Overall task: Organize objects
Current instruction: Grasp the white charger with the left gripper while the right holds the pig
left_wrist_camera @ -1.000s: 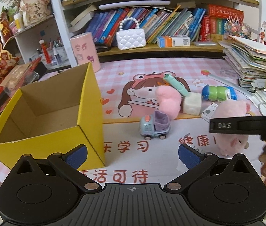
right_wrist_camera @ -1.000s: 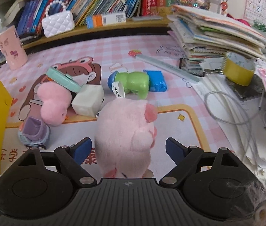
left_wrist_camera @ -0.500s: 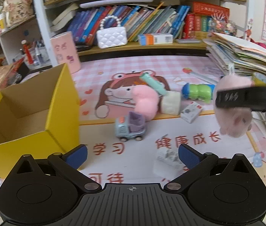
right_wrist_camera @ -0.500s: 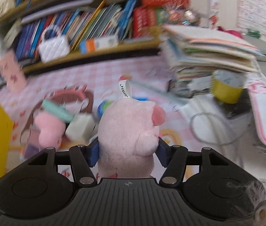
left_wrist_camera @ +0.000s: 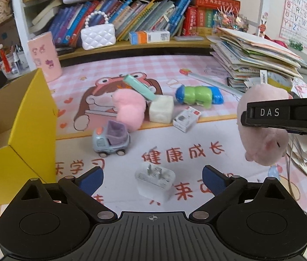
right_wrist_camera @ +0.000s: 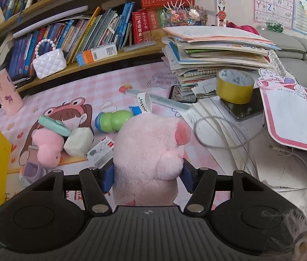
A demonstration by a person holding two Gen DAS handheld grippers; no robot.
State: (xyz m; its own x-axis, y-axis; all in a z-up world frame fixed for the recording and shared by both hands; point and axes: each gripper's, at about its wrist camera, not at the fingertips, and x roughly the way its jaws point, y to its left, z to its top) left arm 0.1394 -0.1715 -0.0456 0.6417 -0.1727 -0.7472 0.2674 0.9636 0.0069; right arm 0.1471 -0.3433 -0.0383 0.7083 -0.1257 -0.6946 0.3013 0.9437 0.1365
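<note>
Pink plush pig [right_wrist_camera: 149, 152], fuzzy w/ a darker pink ear, is up off the mat, pinched betw. the blue pads of the right gripper [right_wrist_camera: 146, 175]; its white sewn tag reads "JHWH" as far as legible. From the left wrist view the same pig [left_wrist_camera: 264, 130] hangs at right, clear of the mat, and the right gripper's black finger across it reads "DAS". R jaws sit about half closed, squeezing the plush on both sides. Left gripper [left_wrist_camera: 152, 177] stands wide, jaws just eased in a little, pads touching nothing; a white plug adapter [left_wrist_camera: 155, 183] w/ metal prongs lies on the mat betw. them. Mat [left_wrist_camera: 196, 169] is pink check w/ a cartoon girl and red Chinese text, "健康成长" readable. Farther out: toy truck [left_wrist_camera: 111, 139], a second pink plush [left_wrist_camera: 129, 109], a whitish cube [left_wrist_camera: 161, 108] w/ a mint bar leaning on it, small white box [left_wrist_camera: 187, 118], green-blue toy [left_wrist_camera: 199, 94]. Yellow cardboard box [left_wrist_camera: 31, 119] stands open at left. Yellow tape roll [right_wrist_camera: 233, 86] sits by a stack of books at right; alphabet poster on the wall.
</note>
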